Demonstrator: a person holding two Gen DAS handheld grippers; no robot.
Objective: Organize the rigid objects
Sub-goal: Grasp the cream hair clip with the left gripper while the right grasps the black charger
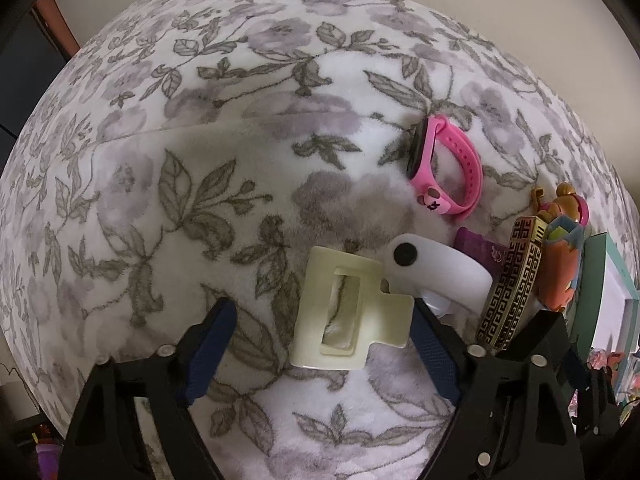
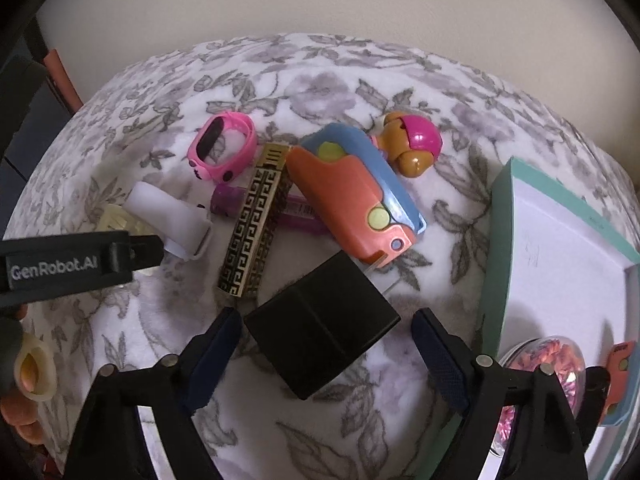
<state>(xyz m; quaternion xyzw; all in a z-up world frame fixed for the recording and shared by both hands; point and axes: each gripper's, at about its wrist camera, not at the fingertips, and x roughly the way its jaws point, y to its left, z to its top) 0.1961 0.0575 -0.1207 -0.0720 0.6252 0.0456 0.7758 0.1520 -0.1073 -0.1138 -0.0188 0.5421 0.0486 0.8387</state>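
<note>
A cream hair claw clip [image 1: 352, 312] lies on the floral blanket [image 1: 200, 200] between the fingers of my left gripper [image 1: 320, 312]. Its left pad stands clear of the clip and its right pad sits at the clip's tab, so the jaws are open. In the right wrist view a black charger block [image 2: 320, 328] lies between the open fingers of my right gripper [image 2: 326, 316], a small gap on each side. A teal box [image 2: 500, 240] with a white inside stands to the right.
Behind the grippers lie a pink watch [image 2: 224, 148], a white curved piece [image 2: 172, 212], a gold-and-black patterned box [image 2: 256, 224], a purple tube [image 2: 228, 204], an orange-and-blue case [image 2: 352, 192] and a brown-and-pink toy [image 2: 412, 144]. A clear ball with pink bits [image 2: 536, 356] sits in the teal box.
</note>
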